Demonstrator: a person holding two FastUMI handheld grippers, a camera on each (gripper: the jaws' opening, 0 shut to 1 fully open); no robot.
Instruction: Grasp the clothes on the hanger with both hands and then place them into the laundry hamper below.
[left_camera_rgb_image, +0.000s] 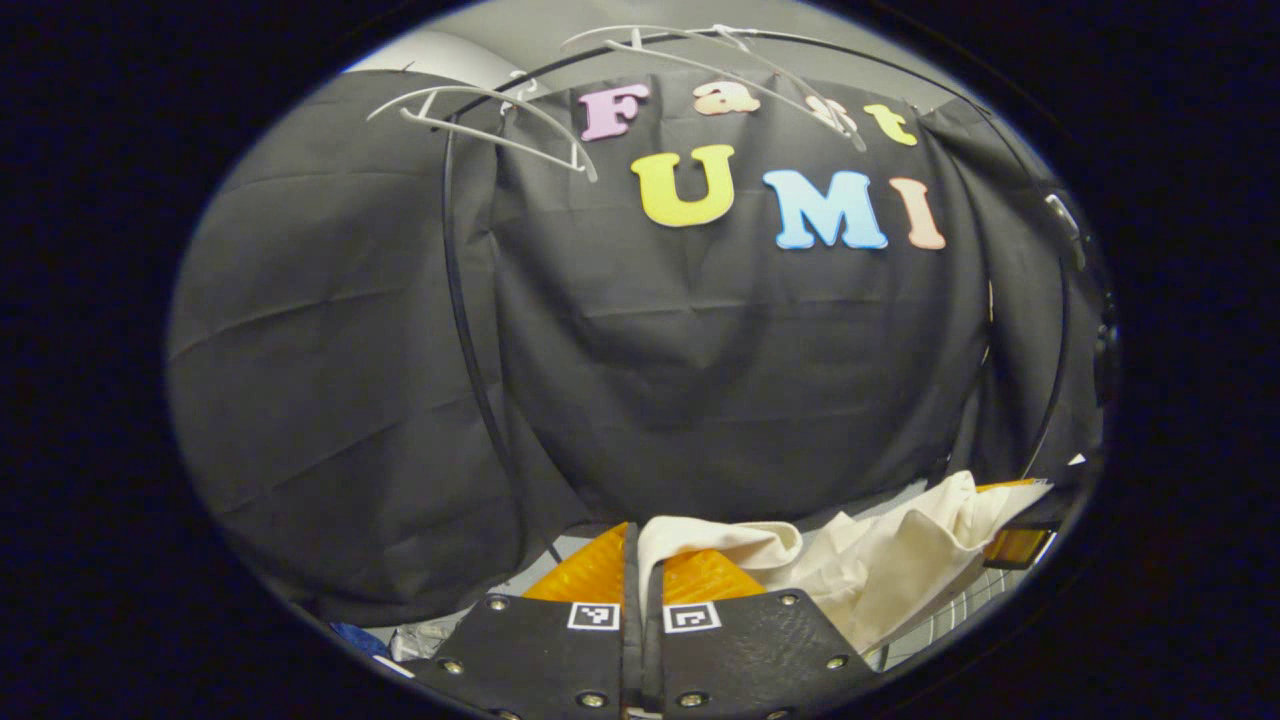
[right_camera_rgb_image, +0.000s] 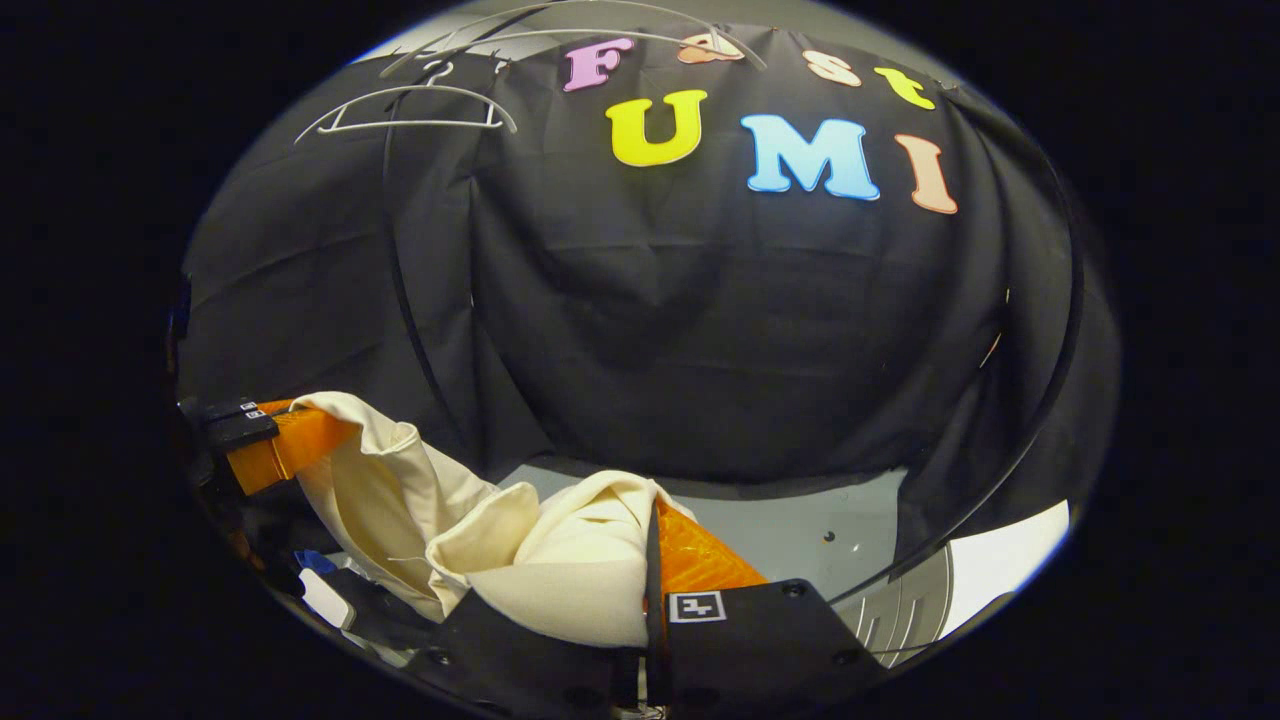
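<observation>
Cream garment (left_camera_rgb_image: 880, 560) stretched between both grippers below two bare white hangers (left_camera_rgb_image: 480, 120) on the rail, left gripper (left_camera_rgb_image: 643, 570) clamped on one fold, right gripper (right_camera_rgb_image: 650, 560) clamped on the other end, wire hamper rim (left_camera_rgb_image: 950, 610) just beneath.

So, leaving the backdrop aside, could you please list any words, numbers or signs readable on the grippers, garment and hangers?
No words or numbers are readable.
left gripper: two square coded markers, patterns only, no letters.
right gripper: one such marker.
garment: no print visible.
hangers: plain.
</observation>
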